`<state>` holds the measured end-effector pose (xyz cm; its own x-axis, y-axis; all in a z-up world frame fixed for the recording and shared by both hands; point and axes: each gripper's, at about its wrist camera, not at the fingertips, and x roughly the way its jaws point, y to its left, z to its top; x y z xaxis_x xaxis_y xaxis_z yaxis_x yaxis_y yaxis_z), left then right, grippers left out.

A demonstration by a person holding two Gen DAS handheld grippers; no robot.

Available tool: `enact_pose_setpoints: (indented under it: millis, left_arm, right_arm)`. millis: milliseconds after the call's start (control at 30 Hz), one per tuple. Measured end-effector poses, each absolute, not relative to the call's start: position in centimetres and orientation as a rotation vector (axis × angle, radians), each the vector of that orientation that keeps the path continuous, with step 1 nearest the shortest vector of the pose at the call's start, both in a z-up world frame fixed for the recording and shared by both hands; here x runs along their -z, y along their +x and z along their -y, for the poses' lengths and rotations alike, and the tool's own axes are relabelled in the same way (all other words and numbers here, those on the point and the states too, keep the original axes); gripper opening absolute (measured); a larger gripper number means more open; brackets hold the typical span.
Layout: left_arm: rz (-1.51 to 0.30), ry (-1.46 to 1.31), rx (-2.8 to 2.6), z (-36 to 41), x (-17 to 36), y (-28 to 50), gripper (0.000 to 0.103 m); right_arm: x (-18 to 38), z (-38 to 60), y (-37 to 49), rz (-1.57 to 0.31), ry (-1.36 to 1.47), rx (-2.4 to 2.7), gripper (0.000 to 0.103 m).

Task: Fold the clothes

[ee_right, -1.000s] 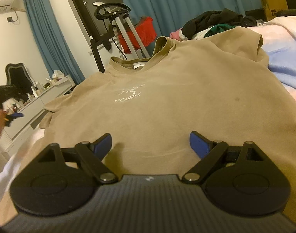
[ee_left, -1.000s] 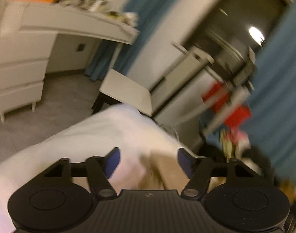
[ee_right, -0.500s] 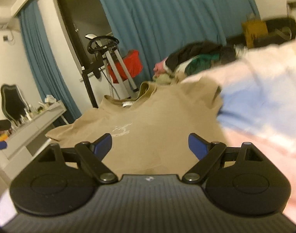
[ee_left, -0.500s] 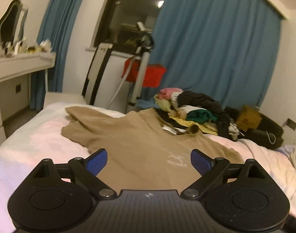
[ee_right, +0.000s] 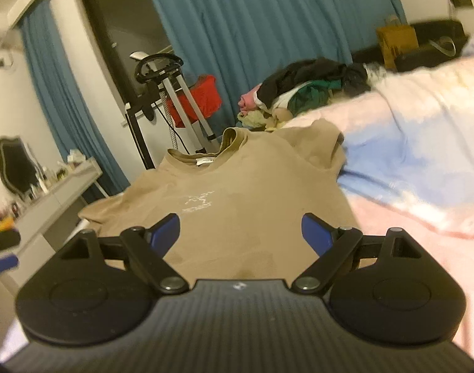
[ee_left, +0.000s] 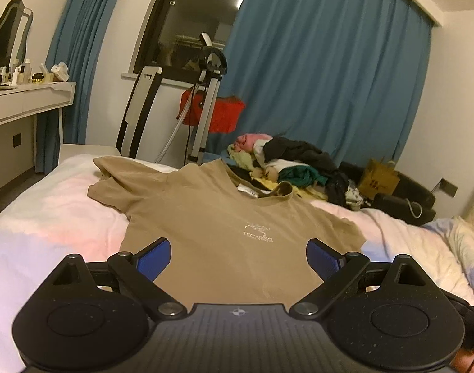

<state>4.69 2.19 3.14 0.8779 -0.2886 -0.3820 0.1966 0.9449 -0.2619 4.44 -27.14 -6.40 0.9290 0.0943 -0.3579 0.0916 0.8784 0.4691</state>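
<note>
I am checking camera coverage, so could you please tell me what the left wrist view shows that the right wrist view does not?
Only the left wrist view shows the white chair by the window and the left gripper, open. Only the right wrist view shows the blue patch of bedding beside the shirt and the right gripper, open. Both show the tan T-shirt flat on the bed, the clothes pile behind it and the red bag.

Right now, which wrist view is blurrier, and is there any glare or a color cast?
Left wrist view: sharp, the chest logo on the tan T-shirt is crisp; one small light reflection in the dark window; warm yellowish cast, fisheye bending at the edges. Right wrist view: motion blur, worst on the pink-blue blanket and the vanity desk; the logo is smeared.
</note>
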Motion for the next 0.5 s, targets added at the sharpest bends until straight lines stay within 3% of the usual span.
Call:
enact_pose_setpoints:
  millis: [267, 367, 500]
  left_arm:
    - [-0.408, -0.279, 0.261, -4.0, -4.4, 2.1, 0.097]
    - [-0.413, -0.303, 0.243, -4.9, -4.6, 1.6, 0.097]
    - [-0.411, -0.341, 0.219, -6.0, -4.6, 1.8, 0.098]
  right_arm:
    - [8.1, 26.2, 8.1, -0.472, 0.614, 0.004, 0.087]
    - [8.6, 28.1, 9.6, -0.471, 0.677, 0.036, 0.081]
    - [9.7, 32.6, 11.3, -0.419, 0.835, 0.073, 0.081]
